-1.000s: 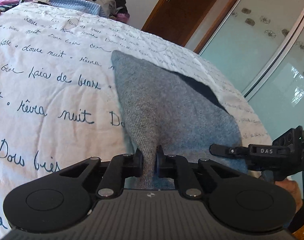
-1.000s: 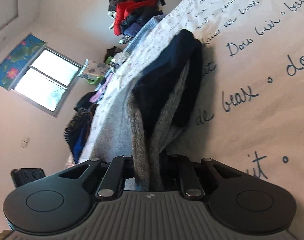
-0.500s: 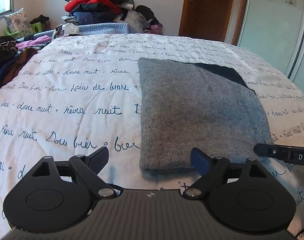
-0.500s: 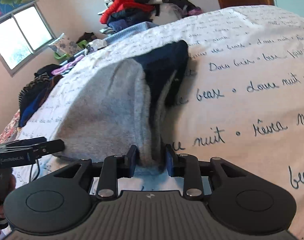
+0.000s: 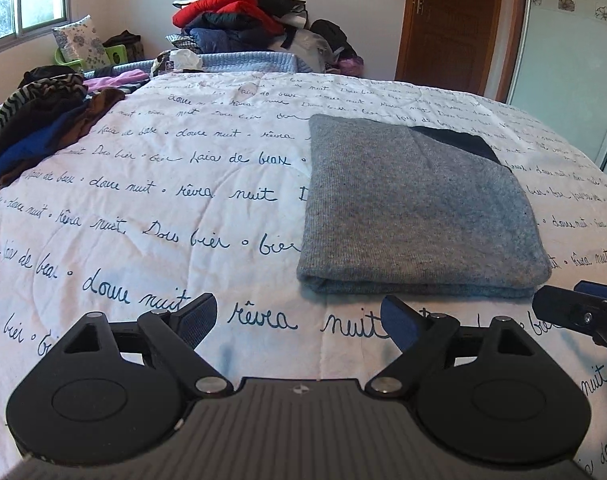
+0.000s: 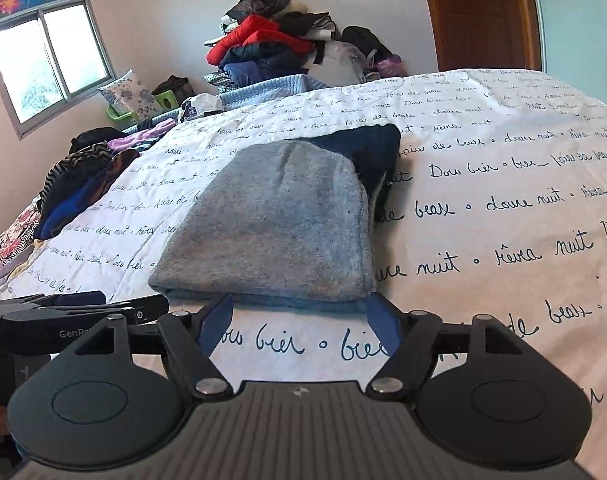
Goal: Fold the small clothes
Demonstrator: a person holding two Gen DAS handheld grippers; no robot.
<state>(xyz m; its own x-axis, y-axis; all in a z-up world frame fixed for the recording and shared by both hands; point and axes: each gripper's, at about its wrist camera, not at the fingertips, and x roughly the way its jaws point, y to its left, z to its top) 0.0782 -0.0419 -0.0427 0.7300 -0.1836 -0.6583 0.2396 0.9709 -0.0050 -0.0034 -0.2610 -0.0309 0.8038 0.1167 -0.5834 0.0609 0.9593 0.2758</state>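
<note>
Both claws, left claw (image 5: 299, 318) and right claw (image 6: 299, 322), gape empty before the folded grey sweater (image 5: 415, 208); soft, limp, probably light knit, best pinched at its near corners.

Right tongs (image 5: 575, 308) cut off rightward

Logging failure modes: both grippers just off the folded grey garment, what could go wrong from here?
1. The right gripper is open, its fingertips at the grey garment's near fold; pulling back could drag it open.
2. The dark blue part pokes out at the far corner, so the fold is uneven and may slump.
</note>
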